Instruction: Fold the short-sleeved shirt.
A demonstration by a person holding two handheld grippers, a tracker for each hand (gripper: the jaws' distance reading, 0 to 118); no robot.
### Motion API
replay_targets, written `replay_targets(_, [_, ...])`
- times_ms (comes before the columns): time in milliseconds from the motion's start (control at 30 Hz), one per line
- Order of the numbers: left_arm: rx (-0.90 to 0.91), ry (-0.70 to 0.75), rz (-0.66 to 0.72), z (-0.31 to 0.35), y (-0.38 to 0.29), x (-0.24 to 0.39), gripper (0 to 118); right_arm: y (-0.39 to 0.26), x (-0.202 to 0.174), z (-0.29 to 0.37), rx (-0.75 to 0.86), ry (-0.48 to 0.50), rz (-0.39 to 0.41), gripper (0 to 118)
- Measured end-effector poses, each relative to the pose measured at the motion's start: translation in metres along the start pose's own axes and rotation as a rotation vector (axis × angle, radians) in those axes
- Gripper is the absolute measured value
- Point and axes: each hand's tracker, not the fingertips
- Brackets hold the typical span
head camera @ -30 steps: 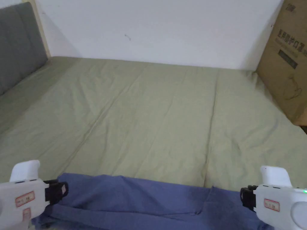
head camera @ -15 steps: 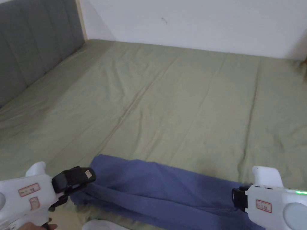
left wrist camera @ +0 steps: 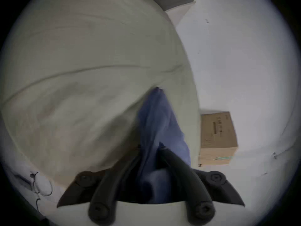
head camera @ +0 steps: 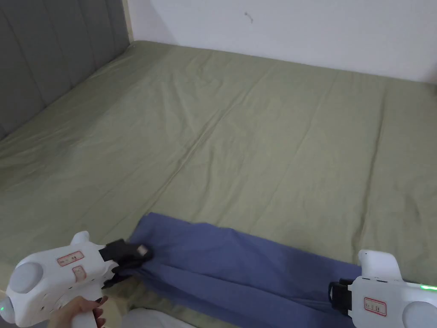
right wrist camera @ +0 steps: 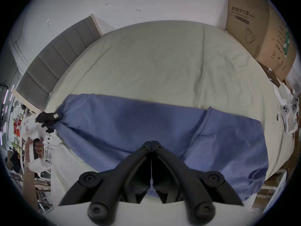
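A blue short-sleeved shirt (head camera: pixel 239 265) lies spread across the near edge of the green bed, one sleeve on the right (right wrist camera: pixel 228 139). My left gripper (head camera: pixel 143 253) is shut on the shirt's left end, and blue cloth (left wrist camera: pixel 159 123) bunches between its jaws (left wrist camera: pixel 149 148). In the right gripper view the left gripper (right wrist camera: pixel 50 117) pinches that same corner. My right gripper (head camera: pixel 335 294) sits at the shirt's near right part. Its jaws (right wrist camera: pixel 151 142) are pressed together over the cloth, and a taut crease runs from them toward the left gripper.
The green bed sheet (head camera: pixel 256 149) stretches far ahead to a white wall. A grey padded headboard (head camera: pixel 51 64) stands at the left. A large cardboard box (right wrist camera: pixel 260 30) stands on the bed's far right. Two white controllers (right wrist camera: pixel 290 113) lie at the right edge.
The head camera has swung left, so the box has left its view. My left gripper has turned and moved in along the shirt's left end, which now bunches. The right gripper has hardly moved.
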Motion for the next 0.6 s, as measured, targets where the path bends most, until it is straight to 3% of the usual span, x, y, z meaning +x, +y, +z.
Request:
replay_targets(67, [-0.051,0.001,0.032,-0.014,0.002,-0.008,8,0.000,-0.001,-0.002,-0.012,-0.002,0.005,0])
replay_targets(300, [-0.036,0.053,-0.151,0.013,0.018,0.017,8,0.002,0.008,-0.001,-0.023,-0.008,-0.013,0])
replay_targets(467, [0.032,0.099,-0.127,0.042,0.042,0.013,8,0.002,0.021,0.006,-0.005,0.014,-0.063,0])
replay_targets(600, [0.045,0.160,-0.203,0.049,0.038,0.029,8,0.000,0.030,0.006,-0.004,-0.005,-0.076,0])
